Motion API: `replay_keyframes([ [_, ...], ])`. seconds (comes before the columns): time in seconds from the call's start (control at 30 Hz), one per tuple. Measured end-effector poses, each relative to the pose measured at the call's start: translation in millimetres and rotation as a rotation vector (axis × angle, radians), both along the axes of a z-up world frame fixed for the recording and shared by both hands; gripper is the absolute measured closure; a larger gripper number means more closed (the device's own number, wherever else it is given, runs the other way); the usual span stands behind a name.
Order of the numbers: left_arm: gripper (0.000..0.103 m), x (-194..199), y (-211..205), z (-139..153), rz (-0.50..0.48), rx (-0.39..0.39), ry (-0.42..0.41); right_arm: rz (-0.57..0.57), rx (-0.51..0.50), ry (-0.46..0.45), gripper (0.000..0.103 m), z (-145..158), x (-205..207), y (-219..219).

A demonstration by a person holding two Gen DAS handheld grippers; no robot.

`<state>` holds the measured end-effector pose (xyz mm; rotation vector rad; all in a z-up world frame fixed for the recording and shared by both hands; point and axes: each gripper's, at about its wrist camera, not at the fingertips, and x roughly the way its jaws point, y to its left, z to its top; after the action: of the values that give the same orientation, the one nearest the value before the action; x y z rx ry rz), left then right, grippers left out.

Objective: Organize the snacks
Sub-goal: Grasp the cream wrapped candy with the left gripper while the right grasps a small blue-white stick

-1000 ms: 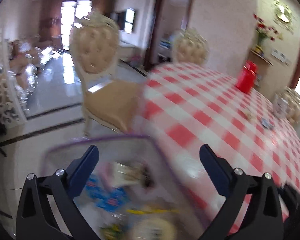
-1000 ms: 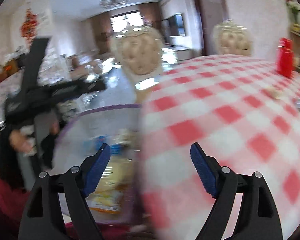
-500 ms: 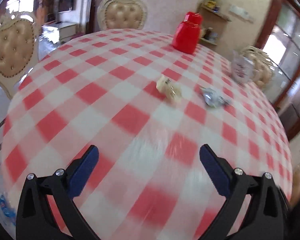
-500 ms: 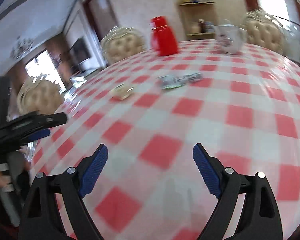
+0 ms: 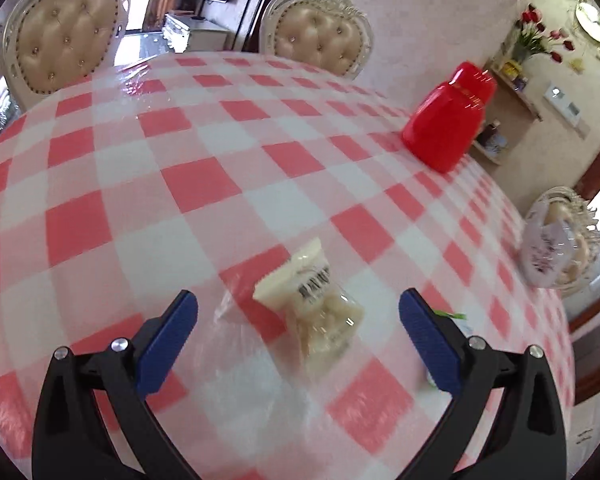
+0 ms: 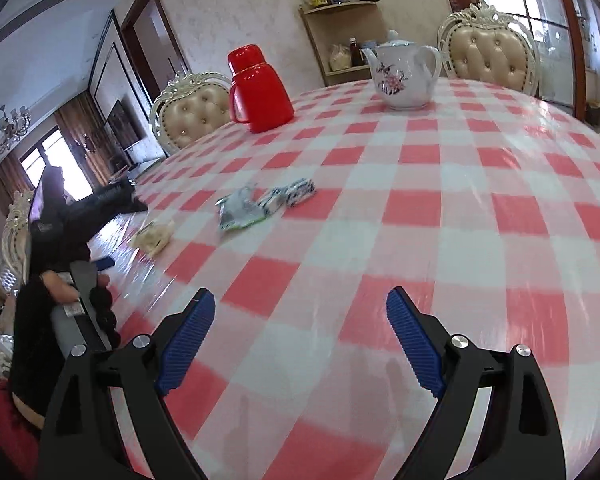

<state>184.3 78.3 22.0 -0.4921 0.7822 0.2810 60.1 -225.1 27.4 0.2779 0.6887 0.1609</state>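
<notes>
A pale yellow snack packet (image 5: pixel 314 300) with a barcode lies on the red-and-white checked tablecloth (image 5: pixel 204 184). My left gripper (image 5: pixel 298 334) hangs open just above it, one finger on each side, touching nothing. The same packet (image 6: pixel 153 236) shows at the left of the right wrist view, beside the left gripper's black body (image 6: pixel 88 204). A silver-green wrapper (image 6: pixel 238 212) and a blue-and-white wrapped snack (image 6: pixel 292 194) lie mid-table. My right gripper (image 6: pixel 300 344) is open over bare cloth, well short of them.
A red thermos jug (image 6: pixel 260 88) and a white flowered teapot (image 6: pixel 404 76) stand at the far side of the table. Tufted beige chairs (image 5: pixel 64 44) ring the table. A person's hand and dark sleeve (image 6: pixel 60 300) hold the left gripper at the table's left edge.
Both grippers swung away from the clear box of snacks beside the table and now face the tabletop. The left one closed in on the yellow packet. Both stayed open.
</notes>
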Motion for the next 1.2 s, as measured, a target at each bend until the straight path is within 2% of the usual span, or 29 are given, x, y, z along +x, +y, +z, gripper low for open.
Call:
replay_keyframes([
  [0.1, 0.002, 11, 0, -14, -0.012, 0.059, 0.038, -0.071, 0.042, 0.039, 0.018, -5, 49, -4],
  [0.2, 0.002, 10, -2, -10, -0.041, 0.071, -0.001, -0.155, 0.110, 0.100, 0.028, -11, 97, -3],
  [0.23, 0.002, 11, -3, -11, -0.051, 0.086, 0.008, -0.171, 0.112, 0.113, 0.029, -12, 108, -1],
  [0.37, 0.002, 14, -1, -14, -0.067, 0.060, 0.017, -0.229, 0.101, 0.151, 0.032, -18, 154, 10],
  [0.43, 0.002, 15, 2, -16, -0.066, 0.033, 0.019, -0.233, 0.047, 0.204, 0.032, -26, 171, 21],
  [0.5, 0.002, 15, 3, -16, -0.062, 0.031, 0.016, -0.225, -0.071, 0.225, 0.037, -26, 174, 32],
  [0.57, 0.002, 15, 2, -16, -0.064, 0.038, 0.019, -0.227, -0.162, 0.205, 0.041, -23, 167, 34],
  [0.63, 0.002, 16, 0, -16, -0.065, 0.045, 0.023, -0.231, -0.189, 0.210, 0.048, -24, 161, 31],
  [0.73, 0.002, 16, -2, -16, -0.071, 0.056, 0.028, -0.193, -0.162, 0.224, 0.053, -28, 157, 27],
  [0.87, 0.002, 20, -6, -17, -0.100, 0.090, 0.052, -0.144, -0.191, 0.228, 0.059, -28, 159, 35],
  [0.93, 0.002, 23, -8, -18, -0.109, 0.104, 0.063, -0.110, -0.200, 0.224, 0.065, -28, 160, 41],
  [0.97, 0.002, 24, -8, -18, -0.119, 0.111, 0.068, -0.086, -0.214, 0.222, 0.080, -28, 160, 43],
  [1.0, 0.002, 25, -9, -19, -0.133, 0.120, 0.073, -0.072, -0.225, 0.220, 0.088, -27, 160, 46],
  [1.07, 0.002, 27, -11, -19, -0.185, 0.137, 0.082, -0.068, -0.244, 0.192, 0.088, -23, 153, 47],
  [1.13, 0.024, 28, -15, -19, -0.241, 0.183, 0.086, -0.067, -0.234, 0.159, 0.088, -14, 140, 46],
  [1.17, 0.050, 28, -17, -18, -0.253, 0.208, 0.088, -0.063, -0.206, 0.145, 0.088, -10, 133, 44],
  [1.2, 0.054, 28, -17, -17, -0.269, 0.205, 0.080, -0.057, -0.177, 0.131, 0.088, -4, 125, 42],
])
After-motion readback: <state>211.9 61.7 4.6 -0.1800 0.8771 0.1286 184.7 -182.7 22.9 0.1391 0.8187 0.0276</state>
